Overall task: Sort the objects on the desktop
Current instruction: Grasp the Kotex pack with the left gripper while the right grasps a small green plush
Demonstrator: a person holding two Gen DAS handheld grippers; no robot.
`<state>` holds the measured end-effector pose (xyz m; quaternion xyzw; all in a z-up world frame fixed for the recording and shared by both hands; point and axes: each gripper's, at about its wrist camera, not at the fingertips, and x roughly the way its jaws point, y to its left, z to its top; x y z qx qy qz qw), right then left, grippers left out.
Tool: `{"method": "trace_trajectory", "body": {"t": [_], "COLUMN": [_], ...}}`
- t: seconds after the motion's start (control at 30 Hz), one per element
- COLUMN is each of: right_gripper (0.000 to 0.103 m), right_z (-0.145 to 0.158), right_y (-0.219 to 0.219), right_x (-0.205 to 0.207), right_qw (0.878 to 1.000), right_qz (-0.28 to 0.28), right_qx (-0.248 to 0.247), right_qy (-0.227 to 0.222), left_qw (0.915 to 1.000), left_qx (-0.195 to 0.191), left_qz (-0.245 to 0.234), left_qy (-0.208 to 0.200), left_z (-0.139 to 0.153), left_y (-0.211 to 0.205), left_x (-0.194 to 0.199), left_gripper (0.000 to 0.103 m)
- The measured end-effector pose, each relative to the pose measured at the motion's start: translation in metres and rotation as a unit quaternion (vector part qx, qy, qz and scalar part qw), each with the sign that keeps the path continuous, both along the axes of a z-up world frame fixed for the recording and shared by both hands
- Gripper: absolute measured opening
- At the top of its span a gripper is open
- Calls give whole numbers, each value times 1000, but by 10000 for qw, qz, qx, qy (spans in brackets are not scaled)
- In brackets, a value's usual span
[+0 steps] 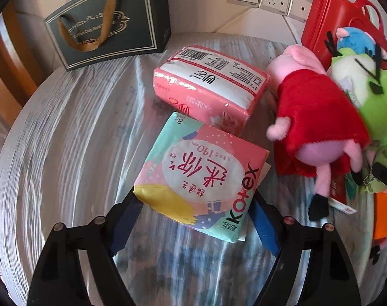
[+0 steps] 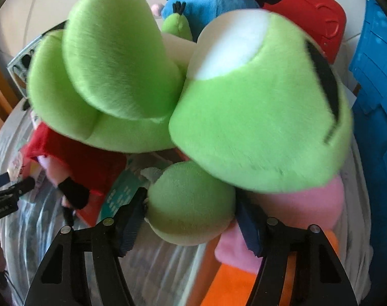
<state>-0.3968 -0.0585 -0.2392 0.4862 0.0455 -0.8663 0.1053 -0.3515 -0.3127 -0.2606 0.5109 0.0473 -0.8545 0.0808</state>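
Left gripper (image 1: 194, 219): jaws clamped on the near edge of the Kotex pack (image 1: 201, 178), one blue pad at each side of it.
Kotex pack: flat on the round table (image 1: 65, 127), reaching forward from the left fingertips; its far corner touches the pink tissue pack (image 1: 211, 86).
Pink tissue pack: straight ahead of the left gripper, beyond the Kotex pack.
Pig plush (image 1: 318, 117): in a red dress, ahead and to the right of the left gripper, just beside both packs.
Gift bag (image 1: 106, 20): dark, upright, far ahead and left of the left gripper.
Right gripper (image 2: 191, 216): jaws closed on a rounded limb of the green plush (image 2: 257, 117), pads pressing each side.
Green plush: fills the view ahead of the right fingertips, its bulk above and beyond them.
Red case (image 2: 311, 10): far ahead of the right gripper, behind the toys.
Blue crate (image 2: 377, 117): off to its right.
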Motion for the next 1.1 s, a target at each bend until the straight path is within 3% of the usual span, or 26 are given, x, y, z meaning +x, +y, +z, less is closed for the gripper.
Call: {"method": "trace_trajectory", "body": {"t": [0.3,0.5,0.77,1.1], "right_gripper": [67,67,67,67], "right_z": [51,97,163,219], "right_y": [7,20,37,68], "right_x": [50,83,157,249], "right_qw": [9993,9968,9879,9699], "right_qz": [40,100,4,-246], "right_qx": [-186,-258,-394,-339], "right_qy": [325,746,1500,2397], "left_qw": [9997,9971,9870,9747], "left_qx": [-4,-162,-221,-239], "left_qz": [-42,-294,-745,-1151], "left_qy": [234,679,1410,1900], "left_z": [38,86,152,185], "left_y": [11,37,76,112], "left_x": [46,84,148,211], "left_gripper": [81,81,81,81]}}
